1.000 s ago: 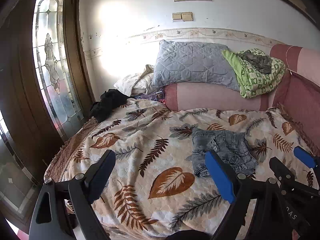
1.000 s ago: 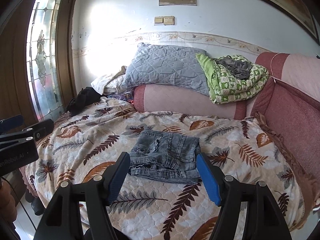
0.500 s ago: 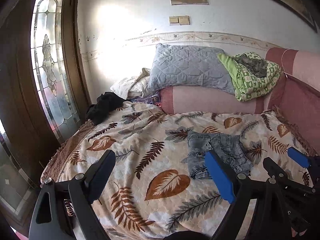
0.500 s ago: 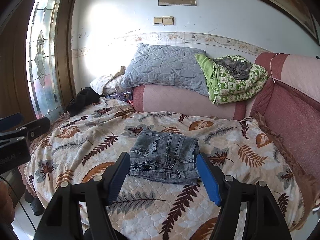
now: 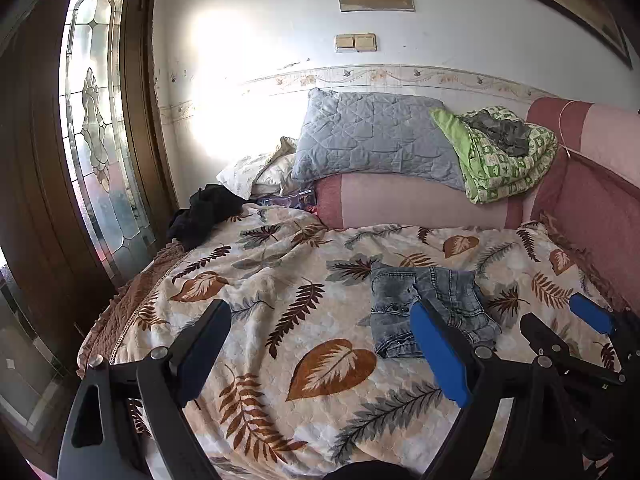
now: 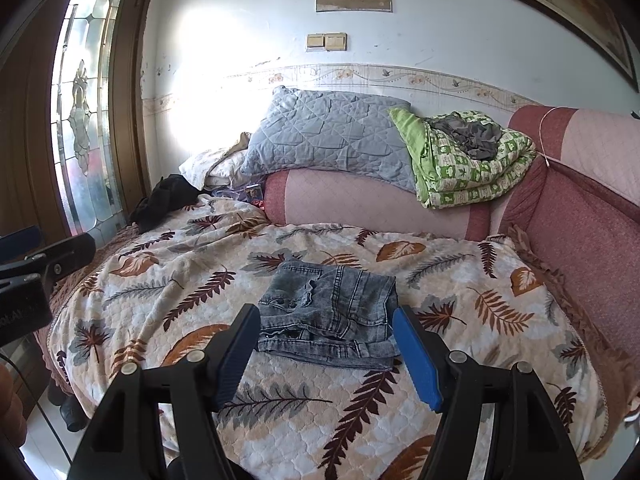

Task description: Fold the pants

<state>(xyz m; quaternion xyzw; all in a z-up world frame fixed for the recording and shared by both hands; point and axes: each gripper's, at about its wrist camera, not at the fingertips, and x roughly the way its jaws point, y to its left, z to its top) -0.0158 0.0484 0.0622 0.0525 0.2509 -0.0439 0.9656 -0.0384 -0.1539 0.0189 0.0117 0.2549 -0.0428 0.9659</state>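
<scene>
Right wrist view: right gripper (image 6: 326,354) held above near edge of bed (image 6: 520,400), pointed forward and tilted downward. Fingers (image 6: 418,360) spread wide, nothing between them, clear of the cover. Folded pants (image 6: 332,312) lying flat on leaf-print bedspread (image 6: 200,280), around middle of bed, framed between the two blue pads but beyond them, not touched. Grey denim, folded into compact rectangle, waistband and hems stacked toward near edge.

Left wrist view: left gripper (image 5: 320,354) also over near edge, further toward left side of bed, tilted down the same way. Jaws wide apart, empty, hanging over bare bedspread. Pants (image 5: 432,304) seen right of centre here, partly behind right-hand blue finger. Right gripper's tips (image 5: 568,328) visible at far right edge, near the pants.

Left gripper's tip (image 6: 48,252) shows at left border of right wrist view, over left edge of bed. Bit of a hand (image 6: 8,404) at lower left corner, pose unclear.

Far edge of bed: pink bolster (image 6: 380,200), grey quilted pillow (image 6: 328,136) resting on it, green patterned blanket (image 6: 472,164) folded at far right corner. Black garment (image 6: 164,200) bunched at far left corner, beside glass-panelled door (image 6: 80,100).
</scene>
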